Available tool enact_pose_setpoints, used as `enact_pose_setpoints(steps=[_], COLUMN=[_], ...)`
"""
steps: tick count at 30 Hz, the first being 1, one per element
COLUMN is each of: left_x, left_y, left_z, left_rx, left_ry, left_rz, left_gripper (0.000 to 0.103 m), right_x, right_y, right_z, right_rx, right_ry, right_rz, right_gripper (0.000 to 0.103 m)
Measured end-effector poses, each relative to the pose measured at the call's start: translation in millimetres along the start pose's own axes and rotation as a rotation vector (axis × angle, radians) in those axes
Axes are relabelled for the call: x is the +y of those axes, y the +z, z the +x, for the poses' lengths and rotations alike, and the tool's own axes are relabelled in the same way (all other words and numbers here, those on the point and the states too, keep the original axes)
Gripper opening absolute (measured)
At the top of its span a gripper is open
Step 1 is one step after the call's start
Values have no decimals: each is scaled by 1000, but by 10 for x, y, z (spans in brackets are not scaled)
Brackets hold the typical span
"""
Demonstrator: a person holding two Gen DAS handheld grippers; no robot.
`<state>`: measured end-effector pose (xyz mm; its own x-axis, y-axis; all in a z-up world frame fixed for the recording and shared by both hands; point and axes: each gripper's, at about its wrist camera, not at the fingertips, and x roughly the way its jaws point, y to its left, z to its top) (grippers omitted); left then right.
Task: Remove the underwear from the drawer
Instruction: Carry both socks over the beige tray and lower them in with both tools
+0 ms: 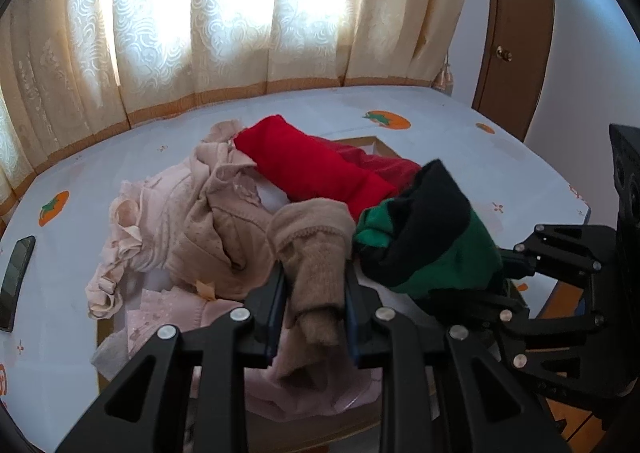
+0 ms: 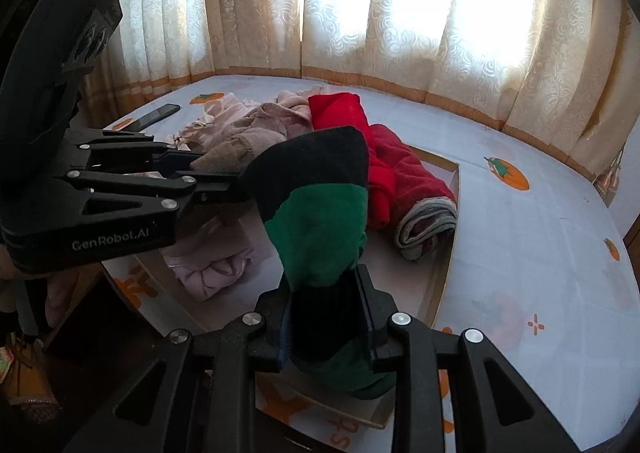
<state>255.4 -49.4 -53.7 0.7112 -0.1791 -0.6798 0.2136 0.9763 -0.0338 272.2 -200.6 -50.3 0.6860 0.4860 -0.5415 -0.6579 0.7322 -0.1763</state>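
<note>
My left gripper [image 1: 314,269] is shut on a beige knitted piece of underwear [image 1: 310,229], held up over the shallow wood-rimmed drawer [image 1: 374,141]. Just to its right, my right gripper [image 2: 324,281] is shut on a green and black piece [image 2: 320,205], which stands up from the jaws and hides the fingertips in the left wrist view. The same green and black piece [image 1: 432,229] touches the beige one's side. In the drawer [image 2: 448,253] lie a red rolled garment [image 2: 384,177], a grey roll [image 2: 428,225] and pale pink pieces [image 2: 216,265]. The left gripper [image 2: 216,169] reaches in from the left.
The drawer rests on a light blue sheet [image 1: 440,121] printed with orange fruit. A heap of pink and beige underwear [image 1: 192,221] lies left of the red garment [image 1: 312,169]. A dark phone [image 1: 16,281] lies at the far left. Curtains [image 1: 240,33] hang behind, and a brown door [image 1: 516,33] stands at the right.
</note>
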Motion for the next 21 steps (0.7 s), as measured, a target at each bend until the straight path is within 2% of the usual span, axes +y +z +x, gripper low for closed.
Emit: enact_pose_setpoints(steps=[6,8,13,15,17,21], left_x=[-22,-15,-3,-1,1,-19], left_y=[-18,-23,-22,-20,-17,-19], left_z=[88,109,110,100,96,71], left_rx=[25,29,28,25,24,17], left_ry=[14,16,19,21,22,27], left_rz=[15,16,20,24,23,25], left_gripper=[26,29,32,32,32,39], right_x=[-41,-44,-83,-93,-96,-91], right_y=[26,22,21,16,13,2], right_z=[81,103,102,87,81,64], right_rx=[22,26,19,13,8,5], right_ry=[11,14,22,20,12,6], right_rz=[18,19,41,51,55,58], right_gripper=[32,33,46,54,59,60])
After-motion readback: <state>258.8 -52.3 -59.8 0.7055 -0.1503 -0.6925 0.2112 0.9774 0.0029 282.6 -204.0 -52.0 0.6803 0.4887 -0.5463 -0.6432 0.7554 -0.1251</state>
